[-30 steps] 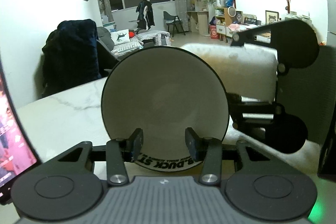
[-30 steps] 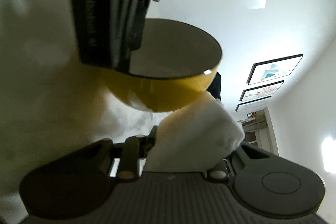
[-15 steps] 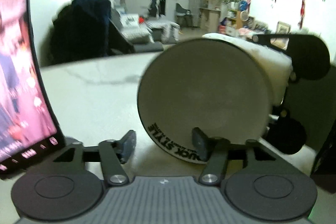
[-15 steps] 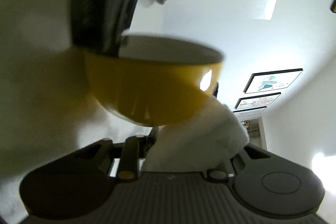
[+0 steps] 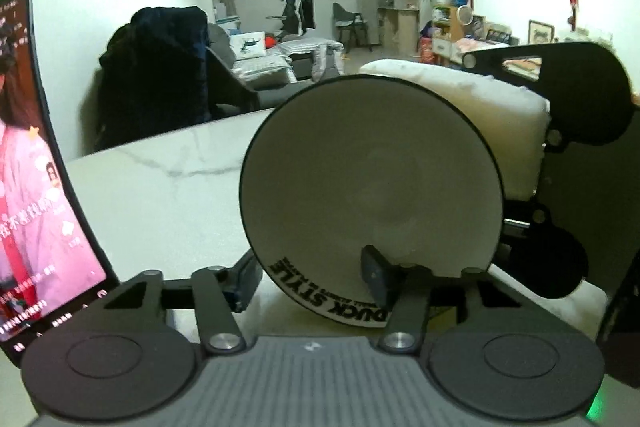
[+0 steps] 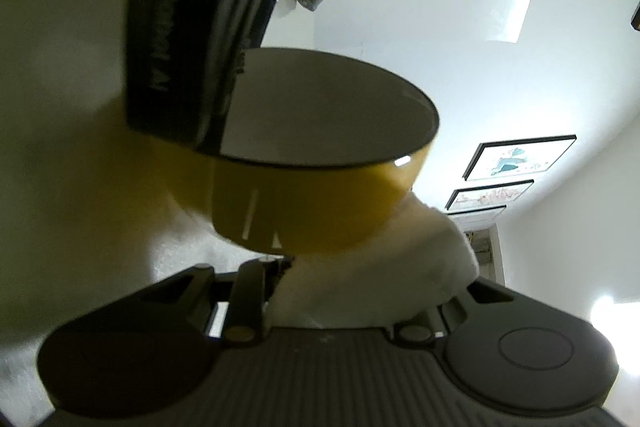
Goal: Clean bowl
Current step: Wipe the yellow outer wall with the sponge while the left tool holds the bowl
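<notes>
Left claw (image 5: 310,277), jaws just closing, pinched the rim of the tilted bowl (image 5: 372,179) at frame centre. Right claw (image 6: 348,287), jaws just easing wider, clutched the cloth (image 6: 380,259). Either could slip onto the desk (image 5: 160,187).

I see the bowl (image 5: 372,187) white inside with a thin black rim and black lettering near its lower edge; from my right camera its outside is yellow. The cloth (image 6: 380,267) is white, the surface (image 5: 160,187) white marble with grey veins.
</notes>
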Action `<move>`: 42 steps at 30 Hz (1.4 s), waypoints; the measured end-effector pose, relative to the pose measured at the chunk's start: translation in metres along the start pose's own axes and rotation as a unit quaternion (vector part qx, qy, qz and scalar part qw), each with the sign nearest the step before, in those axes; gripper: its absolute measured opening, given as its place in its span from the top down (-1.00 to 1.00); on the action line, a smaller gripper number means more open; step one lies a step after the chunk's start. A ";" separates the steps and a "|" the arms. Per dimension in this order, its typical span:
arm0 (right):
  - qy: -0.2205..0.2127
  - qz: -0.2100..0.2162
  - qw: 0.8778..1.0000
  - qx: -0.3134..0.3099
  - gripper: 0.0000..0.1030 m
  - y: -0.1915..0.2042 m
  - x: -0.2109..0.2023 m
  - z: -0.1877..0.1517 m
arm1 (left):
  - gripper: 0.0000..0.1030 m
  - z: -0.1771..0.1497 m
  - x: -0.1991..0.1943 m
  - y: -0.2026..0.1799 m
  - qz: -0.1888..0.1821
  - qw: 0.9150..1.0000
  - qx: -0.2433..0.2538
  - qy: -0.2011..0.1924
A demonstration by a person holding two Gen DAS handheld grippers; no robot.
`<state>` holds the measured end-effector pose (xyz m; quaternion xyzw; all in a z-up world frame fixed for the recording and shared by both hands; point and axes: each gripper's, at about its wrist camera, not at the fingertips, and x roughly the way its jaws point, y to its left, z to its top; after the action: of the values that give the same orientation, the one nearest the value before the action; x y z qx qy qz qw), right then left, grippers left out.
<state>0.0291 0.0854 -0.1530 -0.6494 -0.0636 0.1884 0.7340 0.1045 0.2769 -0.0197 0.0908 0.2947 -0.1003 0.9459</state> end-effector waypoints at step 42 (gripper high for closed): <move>-0.020 0.005 1.000 -0.013 0.53 -0.062 -0.075 -0.046 | -0.17 -0.042 -0.053 -0.113 0.102 0.977 0.183 -0.042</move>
<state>-0.0120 0.0107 -0.0876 -0.6554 -0.0780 0.2041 0.7230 0.0117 0.1851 -0.0360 0.2877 0.2203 -0.0593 0.9302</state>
